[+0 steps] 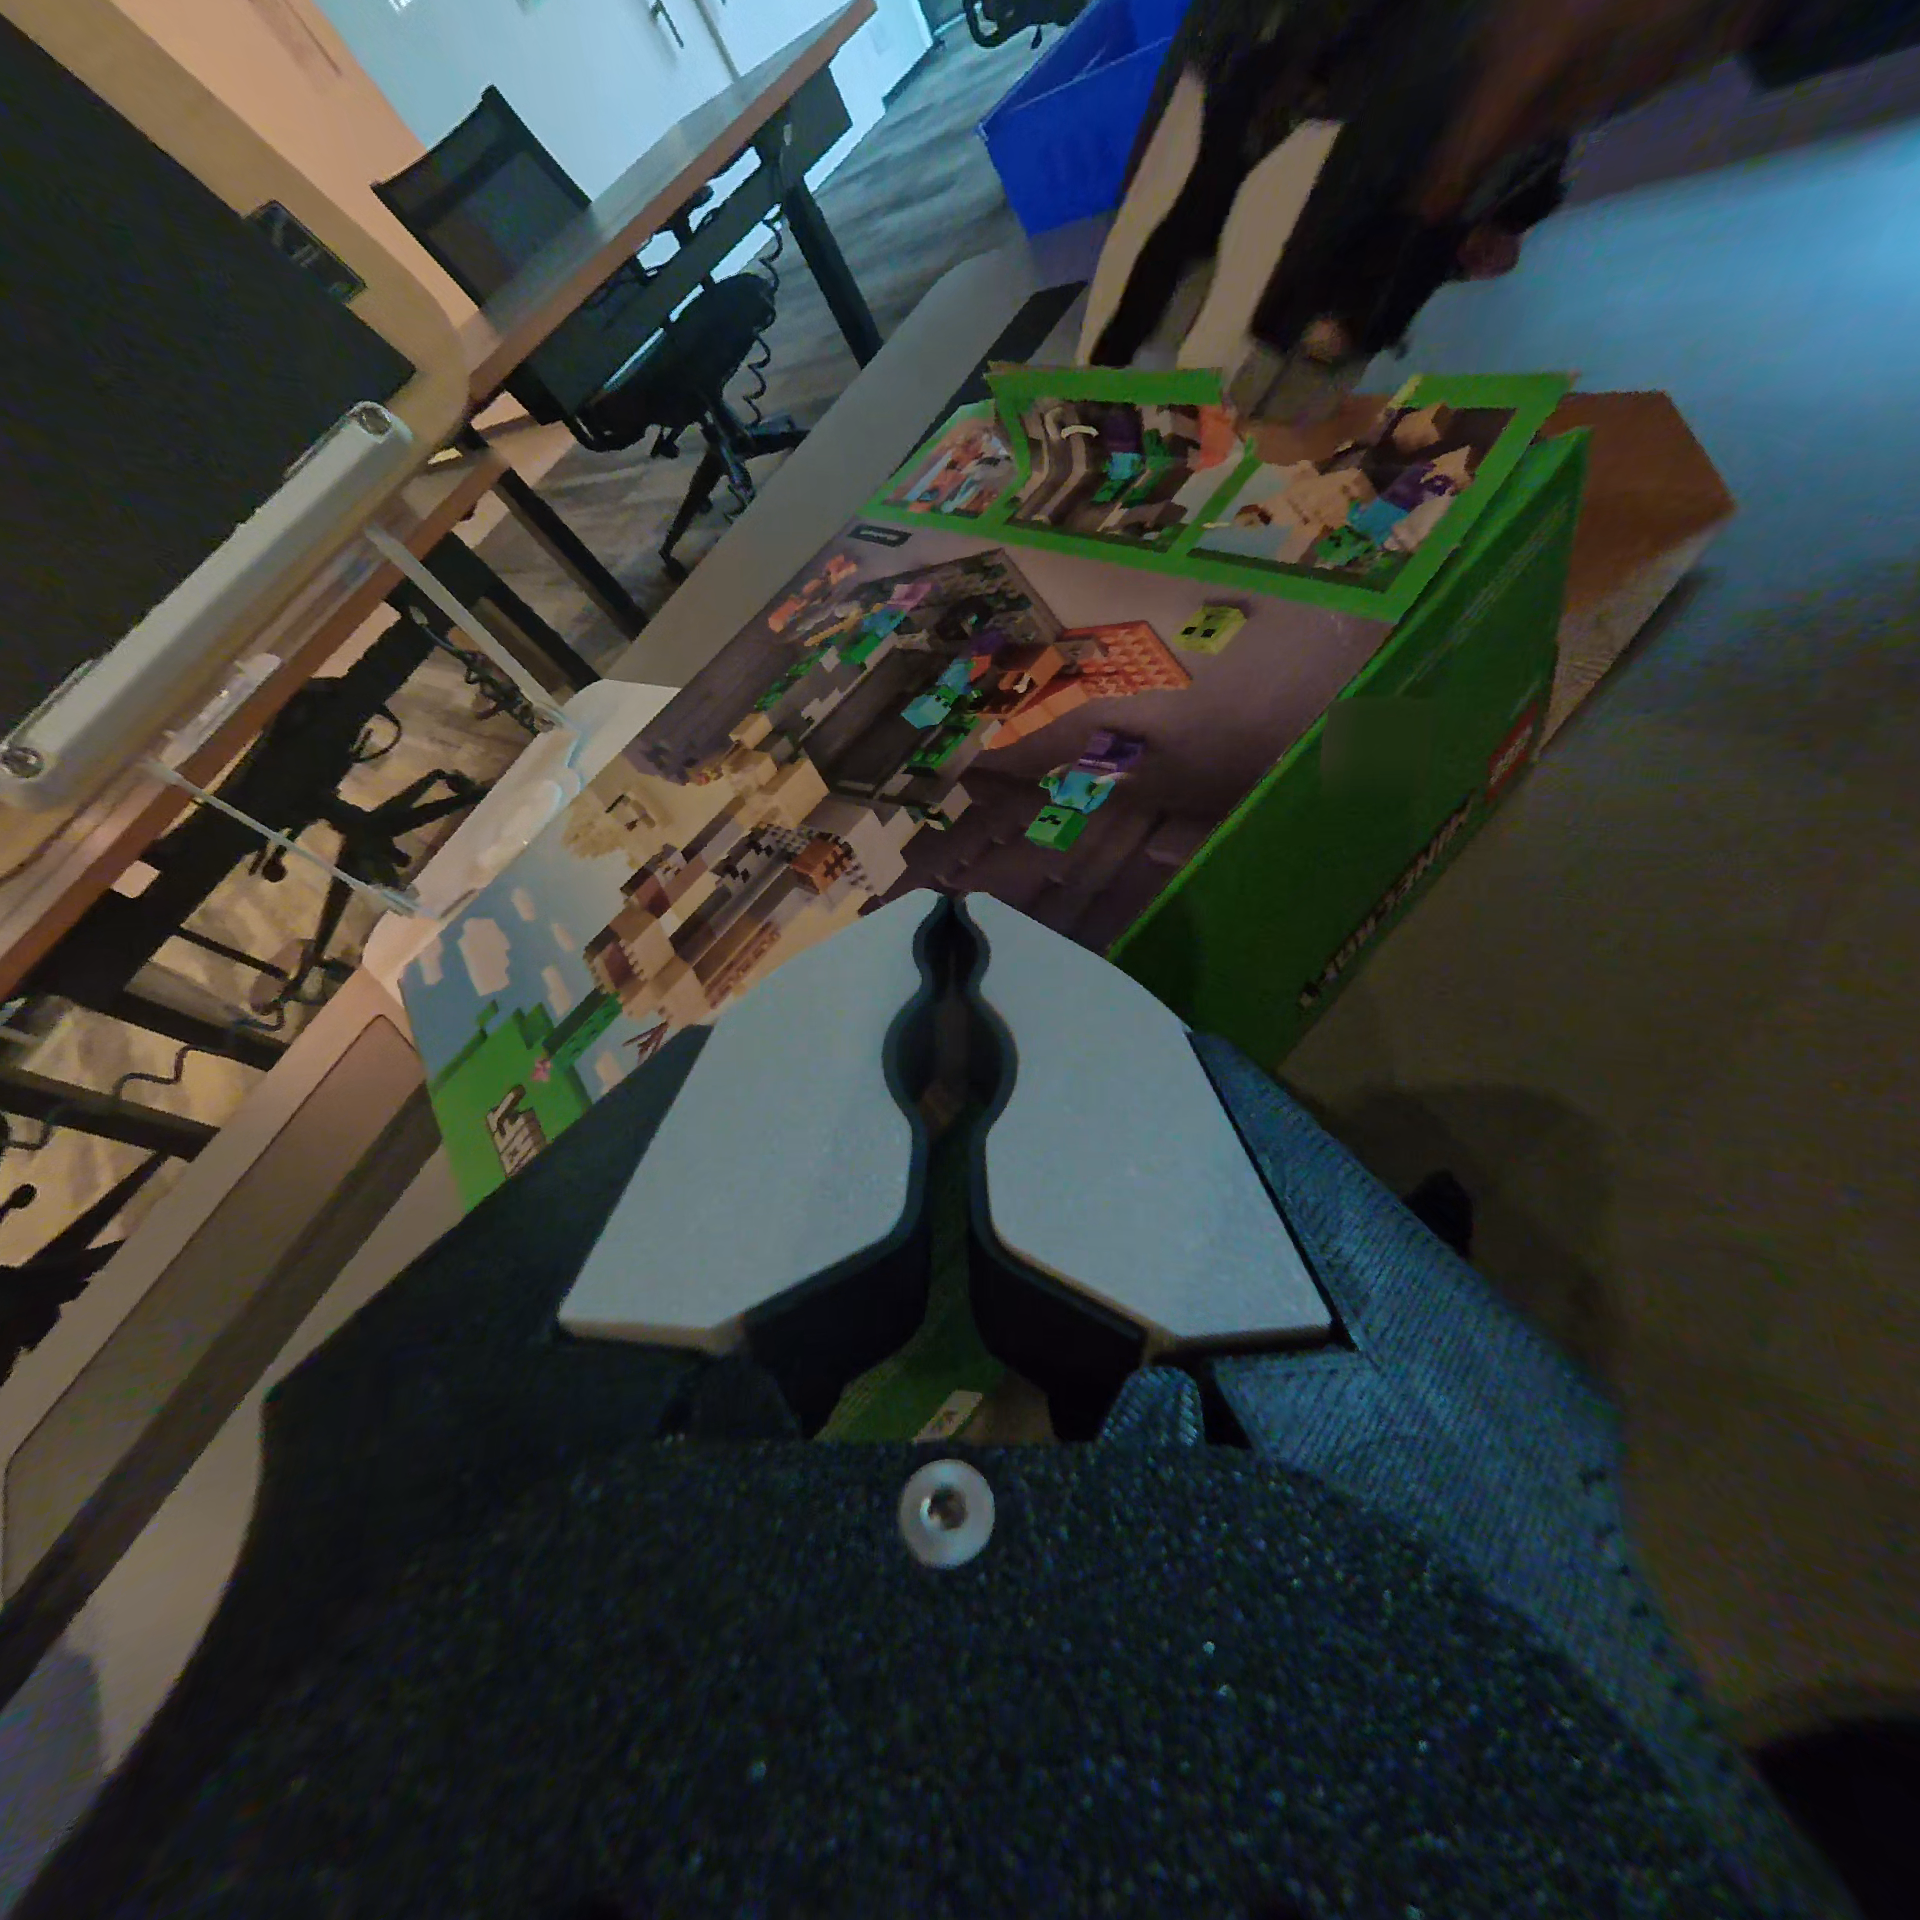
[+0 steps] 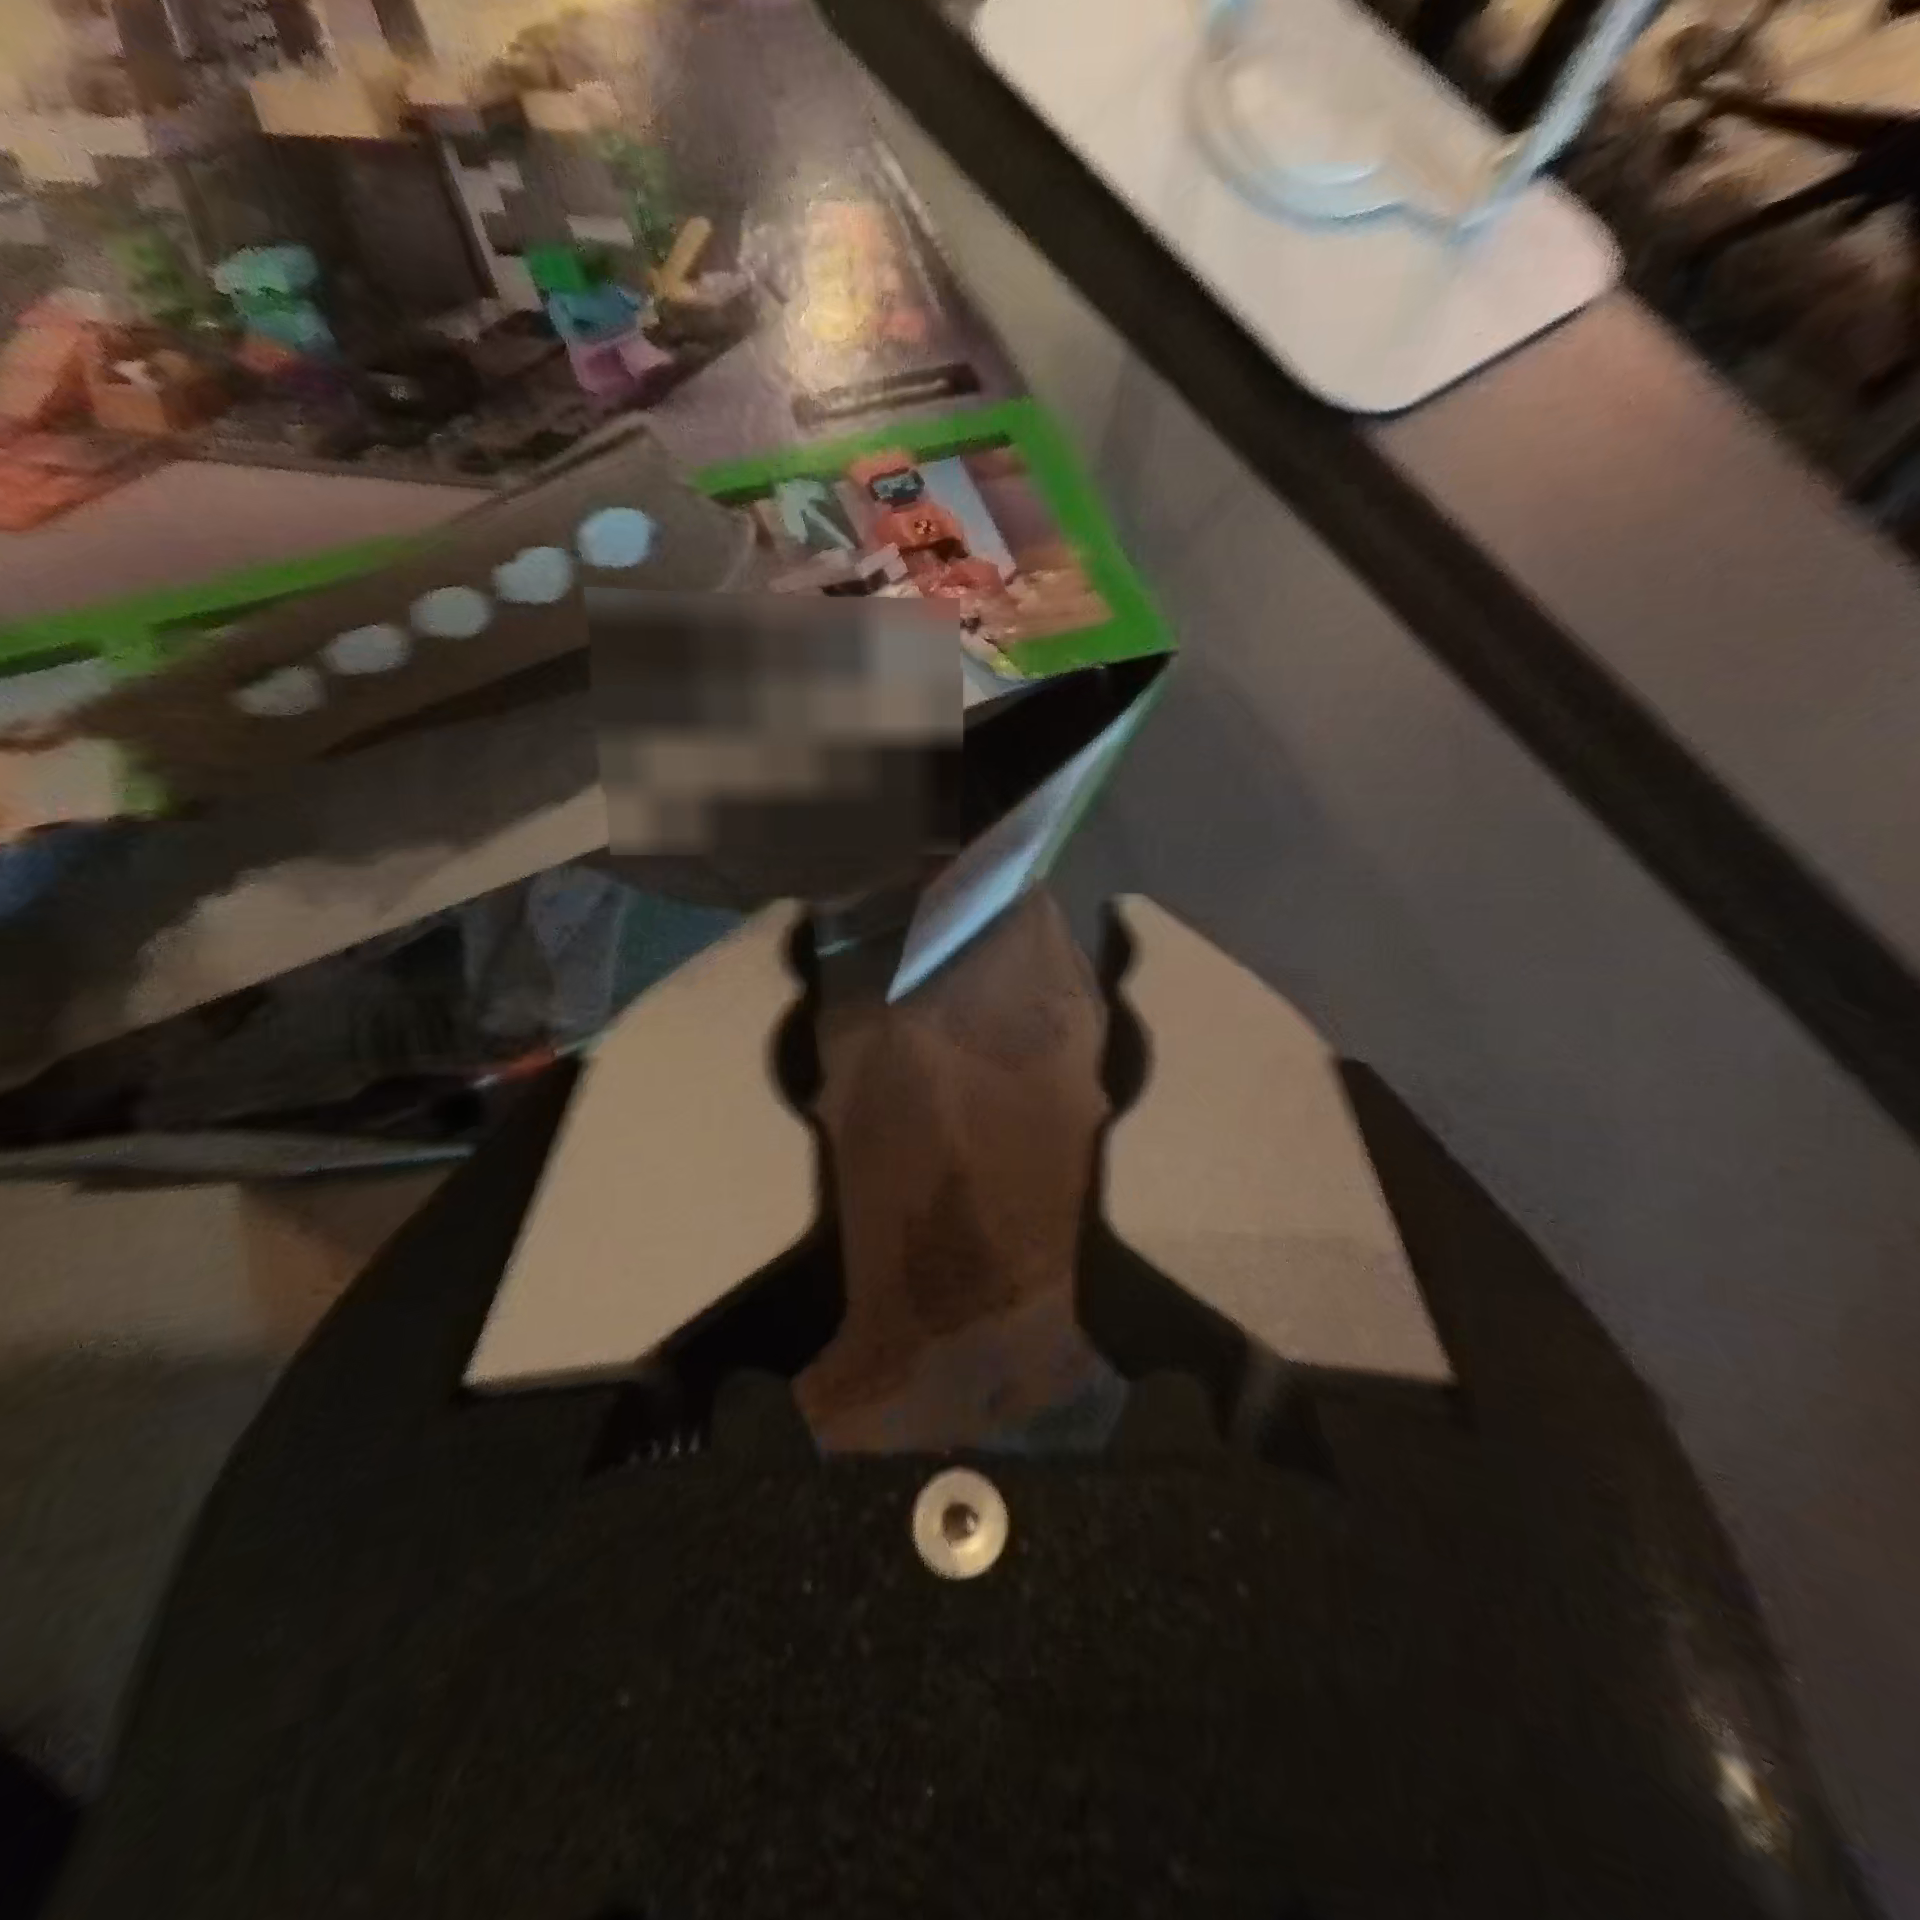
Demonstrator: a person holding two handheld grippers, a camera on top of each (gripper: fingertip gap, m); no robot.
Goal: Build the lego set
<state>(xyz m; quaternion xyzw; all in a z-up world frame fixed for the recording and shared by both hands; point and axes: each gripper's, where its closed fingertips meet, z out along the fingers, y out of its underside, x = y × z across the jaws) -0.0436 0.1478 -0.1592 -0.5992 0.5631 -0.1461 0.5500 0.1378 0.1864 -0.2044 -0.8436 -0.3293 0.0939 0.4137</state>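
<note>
The green lego box (image 1: 1039, 675) lies flat on the grey table, picture side up, with its far end flaps open. My left gripper (image 1: 954, 909) is shut and empty, just above the box's near end. My right gripper (image 2: 961, 914) is open at the box's far end, with a brown cardboard flap (image 2: 935, 1143) between its fingers. The right wrist view is blurred by motion; the box's printed face (image 2: 416, 312) and a green-edged flap (image 2: 935, 540) show ahead. The right gripper also shows far off in the left wrist view (image 1: 1283, 390), at the open flaps.
A white tray (image 2: 1455, 260) holding a clear plastic piece sits beyond the box near the table's dark edge (image 2: 1351, 436); it also shows in the left wrist view (image 1: 582, 748). A person's arm (image 1: 1351, 156), a blue bin (image 1: 1070, 135), desks and office chairs (image 1: 707, 364) lie beyond. The tips of one gripper are about 20 cm away from the tips of the other.
</note>
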